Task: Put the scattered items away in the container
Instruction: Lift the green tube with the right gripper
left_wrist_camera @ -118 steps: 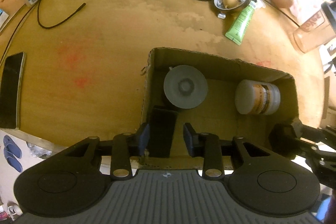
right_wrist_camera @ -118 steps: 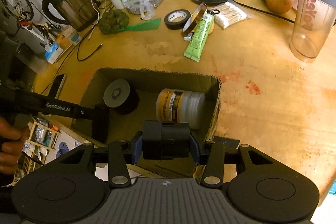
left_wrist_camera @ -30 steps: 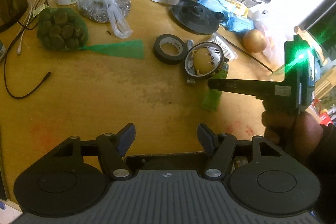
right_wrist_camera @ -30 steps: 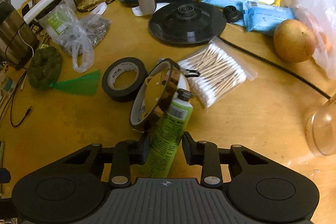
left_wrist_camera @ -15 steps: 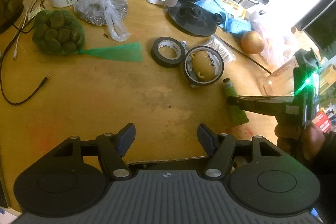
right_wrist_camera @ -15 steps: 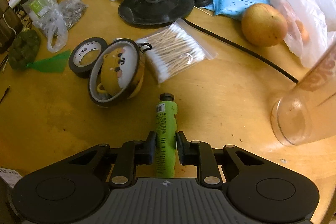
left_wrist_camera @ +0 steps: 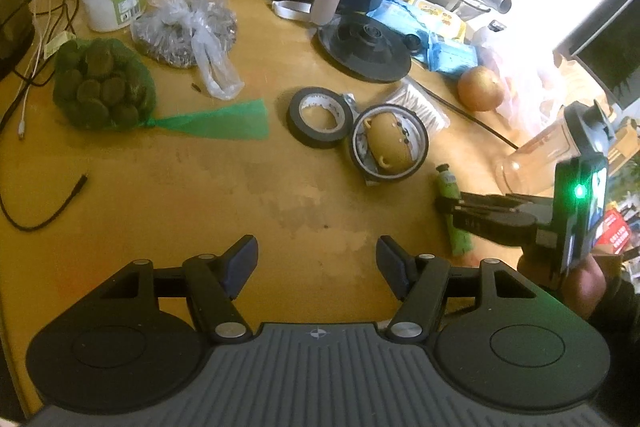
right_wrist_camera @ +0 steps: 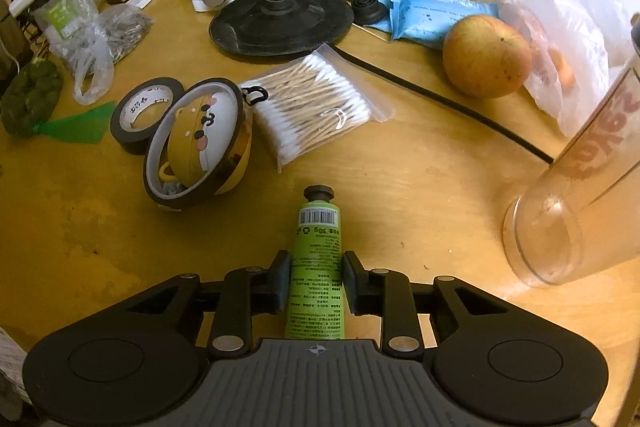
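Note:
My right gripper point(right_wrist_camera: 316, 277) is shut on a green tube point(right_wrist_camera: 318, 259), pads pressed on its sides at mid-length, black cap pointing away. In the left wrist view the tube point(left_wrist_camera: 449, 185) sits low over the wooden table point(left_wrist_camera: 160, 187) with the right gripper point(left_wrist_camera: 444, 205) across it. To its left a brown tape ring point(right_wrist_camera: 156, 151) leans round a yellow toy point(right_wrist_camera: 196, 143), beside a black tape roll point(right_wrist_camera: 120, 129). My left gripper point(left_wrist_camera: 316, 259) hangs open over bare table with nothing between its fingers. The cardboard box is out of view.
A bag of cotton swabs point(right_wrist_camera: 312, 103), an apple point(right_wrist_camera: 486, 57) and a black cable point(right_wrist_camera: 440, 99) lie beyond the tube. A clear shaker cup point(right_wrist_camera: 568, 219) stands close on the right. A kettle base point(right_wrist_camera: 280, 23), a green net bag point(left_wrist_camera: 100, 87) and a knotted plastic bag point(left_wrist_camera: 188, 27) lie farther back.
The right gripper has drawn the green tube back from under the brown tape ring, which dropped round the yellow toy. The tube has turned to point straight ahead. The left gripper has barely moved.

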